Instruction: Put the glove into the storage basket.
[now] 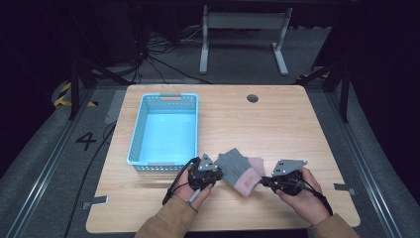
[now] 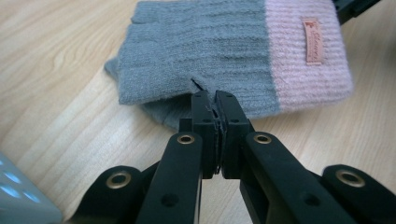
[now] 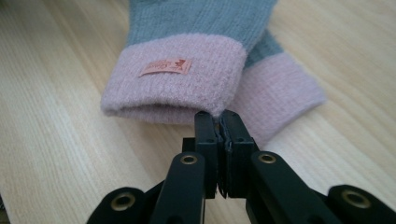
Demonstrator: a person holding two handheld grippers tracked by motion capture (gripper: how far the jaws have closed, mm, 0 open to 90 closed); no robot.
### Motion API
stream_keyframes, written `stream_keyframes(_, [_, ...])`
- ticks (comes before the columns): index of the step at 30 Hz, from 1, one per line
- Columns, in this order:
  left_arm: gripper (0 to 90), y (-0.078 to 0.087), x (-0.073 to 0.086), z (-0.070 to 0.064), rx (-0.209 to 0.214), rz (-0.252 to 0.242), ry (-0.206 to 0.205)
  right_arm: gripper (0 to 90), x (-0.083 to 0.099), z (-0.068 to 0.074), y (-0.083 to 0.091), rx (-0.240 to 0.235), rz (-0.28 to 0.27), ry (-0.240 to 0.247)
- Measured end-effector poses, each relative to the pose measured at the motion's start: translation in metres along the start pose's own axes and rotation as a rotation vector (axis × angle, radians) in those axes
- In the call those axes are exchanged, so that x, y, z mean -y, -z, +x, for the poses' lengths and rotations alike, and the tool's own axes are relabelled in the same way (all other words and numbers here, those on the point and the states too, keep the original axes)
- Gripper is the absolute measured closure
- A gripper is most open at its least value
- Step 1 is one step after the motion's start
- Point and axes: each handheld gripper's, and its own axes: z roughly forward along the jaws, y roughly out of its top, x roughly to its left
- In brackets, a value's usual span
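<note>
Two grey knit gloves with pink cuffs lie stacked near the table's front edge; the upper glove (image 1: pixel 237 168) (image 2: pixel 201 51) (image 3: pixel 187 74) carries a small label. The lower glove (image 3: pixel 280 88) peeks out beneath it. My left gripper (image 1: pixel 218 171) (image 2: pixel 214 97) is shut, its tips pinching the grey side edge of the upper glove, where the knit puckers. My right gripper (image 1: pixel 263 181) (image 3: pixel 219 116) is shut on the corner of the upper glove's pink cuff. A hand holds each gripper at either side of the pair.
A light blue perforated basket (image 1: pixel 133 148) (image 2: pixel 18 200) stands open at the table's left, just behind my left gripper. The wooden table (image 1: pixel 282 124) has a round cable hole (image 1: pixel 252 98) at the back. Dark floor and table legs lie beyond.
</note>
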Motion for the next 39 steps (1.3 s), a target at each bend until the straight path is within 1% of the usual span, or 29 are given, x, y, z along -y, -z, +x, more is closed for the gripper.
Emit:
stream_keyframes(1, [87.9, 0.003, -0.002, -0.002, 0.004, -0.018, -0.003, 88.0, -0.002, -0.003, 0.003, 0.012, -0.013, 0.002])
stream_keyframes(2, [87.9, 0.003, -0.002, -0.002, 0.004, -0.018, -0.003, 88.0, -0.003, -0.005, 0.005, 0.020, -0.019, 0.003])
stream_keyframes(5, [87.9, 0.006, -0.005, -0.007, 0.018, -0.045, -0.005, 88.3, -0.007, -0.011, 0.009, 0.043, -0.040, -0.002])
stream_keyframes(6, [87.9, 0.006, -0.005, -0.007, 0.018, -0.045, -0.005, 88.3, -0.007, -0.011, 0.009, 0.043, -0.040, -0.002])
stream_keyframes(7, [87.9, 0.005, -0.006, -0.009, 0.023, -0.048, -0.012, 88.5, -0.010, -0.017, 0.011, 0.055, -0.054, -0.007])
stream_keyframes(9, [87.9, 0.005, -0.007, -0.010, 0.027, -0.048, -0.013, 88.7, -0.011, -0.022, 0.012, 0.066, -0.062, -0.013])
stream_keyframes(10, [87.9, 0.004, -0.007, -0.011, 0.026, -0.050, -0.014, 88.7, -0.011, -0.022, 0.012, 0.066, -0.062, -0.013])
stream_keyframes(11, [87.9, 0.003, -0.007, -0.013, 0.034, -0.052, -0.014, 88.8, -0.012, -0.026, 0.011, 0.073, -0.067, -0.018])
stream_keyframes(12, [87.9, 0.003, -0.007, -0.013, 0.034, -0.052, -0.014, 88.8, -0.012, -0.026, 0.011, 0.073, -0.067, -0.018])
stream_keyframes(15, [87.9, 0.001, -0.008, -0.017, 0.040, -0.053, -0.028, 89.0, -0.014, -0.031, 0.009, 0.083, -0.069, -0.022])
stream_keyframes(16, [87.9, 0.001, -0.008, -0.018, 0.042, -0.053, -0.025, 89.0, -0.015, -0.033, 0.007, 0.089, -0.071, -0.025])
stream_keyframes(18, [87.9, -0.001, -0.009, -0.019, 0.044, -0.051, -0.032, 89.1, -0.016, -0.036, 0.005, 0.096, -0.074, -0.029])
stream_keyframes(24, [87.9, -0.010, -0.011, -0.022, 0.052, -0.049, -0.042, 89.3, -0.017, -0.045, -0.002, 0.119, -0.071, -0.029])
stream_keyframes(25, [87.9, -0.012, -0.011, -0.023, 0.054, -0.049, -0.039, 89.3, -0.017, -0.046, -0.003, 0.121, -0.071, -0.030])
stream_keyframes(27, [87.9, -0.013, -0.011, -0.023, 0.055, -0.048, -0.049, 89.4, -0.017, -0.049, -0.005, 0.122, -0.074, -0.037])
stream_keyframes(28, [87.9, -0.014, -0.011, -0.024, 0.059, -0.048, -0.041, 89.4, -0.016, -0.050, -0.006, 0.122, -0.076, -0.038])
stream_keyframes(35, [87.9, -0.020, -0.011, -0.027, 0.066, -0.038, -0.053, 89.4, -0.013, -0.058, -0.013, 0.117, -0.070, -0.056])
stream_keyframes(39, [87.8, -0.024, -0.010, -0.027, 0.068, -0.024, -0.056, 89.4, -0.013, -0.061, -0.020, 0.114, -0.060, -0.049])
